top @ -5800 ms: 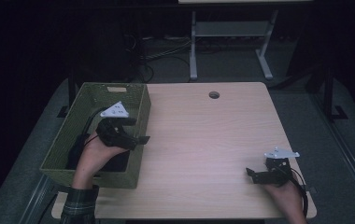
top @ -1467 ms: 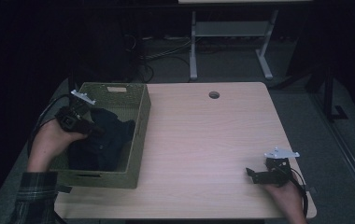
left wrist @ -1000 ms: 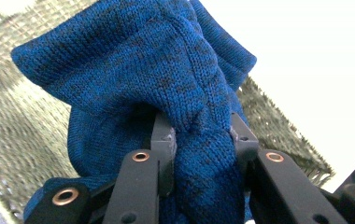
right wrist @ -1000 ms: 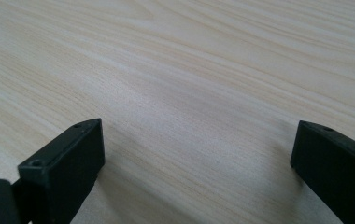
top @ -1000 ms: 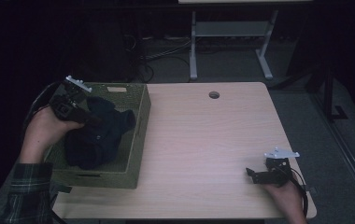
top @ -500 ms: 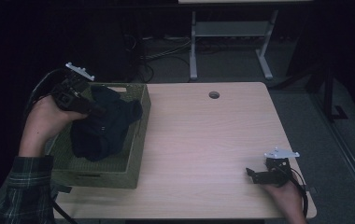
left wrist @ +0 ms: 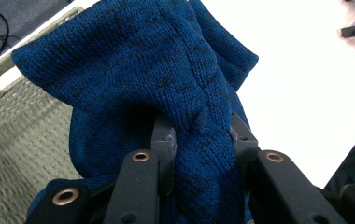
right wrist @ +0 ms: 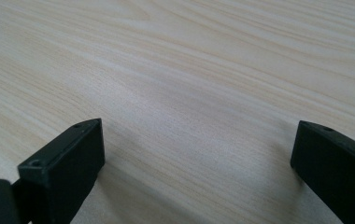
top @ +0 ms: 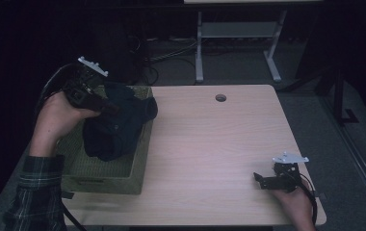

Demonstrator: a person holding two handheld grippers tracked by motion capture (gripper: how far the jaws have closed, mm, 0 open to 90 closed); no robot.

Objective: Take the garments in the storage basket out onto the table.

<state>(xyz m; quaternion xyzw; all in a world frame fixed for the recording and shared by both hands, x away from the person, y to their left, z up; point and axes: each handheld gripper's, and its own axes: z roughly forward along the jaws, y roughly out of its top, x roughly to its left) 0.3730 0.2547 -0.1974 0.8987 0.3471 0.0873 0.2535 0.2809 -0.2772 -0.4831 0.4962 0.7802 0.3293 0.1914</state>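
In the left gripper view we are seeing the left gripper (left wrist: 199,140) clamping a thick fold of the blue knit sweater (left wrist: 166,70); the jaws are standing partly apart with the wool bunched between the pads and pressing on both. The rest of the sweater is spilling forward and up from the jaws, hanging over the woven basket (left wrist: 12,121). From the high view, we are holding the left gripper (top: 105,107) above the basket's far left corner, and the sweater (top: 116,127) is drooping from it, its lower part inside the basket (top: 109,178), one flap lying over the right rim. Nearer us on the right, the right gripper (top: 259,179) is resting on the wooden table (top: 210,144), jaws spread wide, gripping nothing, well apart from the sweater.
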